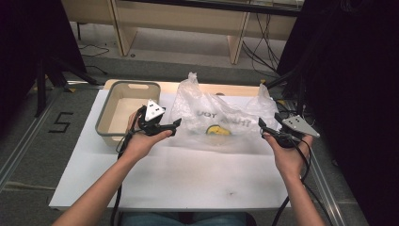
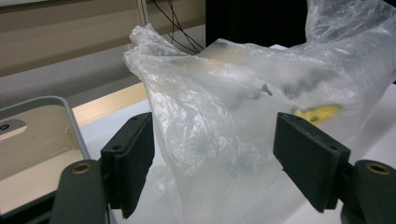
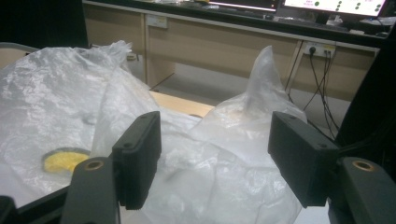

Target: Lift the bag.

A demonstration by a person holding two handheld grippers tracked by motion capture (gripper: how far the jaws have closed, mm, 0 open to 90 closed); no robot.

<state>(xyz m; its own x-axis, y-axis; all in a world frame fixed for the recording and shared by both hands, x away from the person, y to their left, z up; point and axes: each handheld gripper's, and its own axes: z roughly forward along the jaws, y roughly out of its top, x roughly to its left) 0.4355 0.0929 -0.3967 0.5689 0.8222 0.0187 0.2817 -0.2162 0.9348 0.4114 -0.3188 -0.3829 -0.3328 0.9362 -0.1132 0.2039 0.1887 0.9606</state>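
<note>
White tabletop (image 1: 188,174) carries, toward its far edge, a crumpled clear plastic bag (image 1: 221,117) with dark mirrored lettering too garbled to read; a yellow round object (image 1: 217,130) lies inside. At the far left corner sits a beige rectangular tub with a grey rim (image 1: 104,113). Left gripper (image 1: 175,126) and right gripper (image 1: 261,125) flank the bag, both with jaws spread, grasping nothing.

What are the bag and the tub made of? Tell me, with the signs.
Bag: thin clear plastic film, glossy; it crinkles and shows a yellow thing inside.
Tub: apparently hard plastic, matte beige with a grey rim and a moulded handle slot.
</note>
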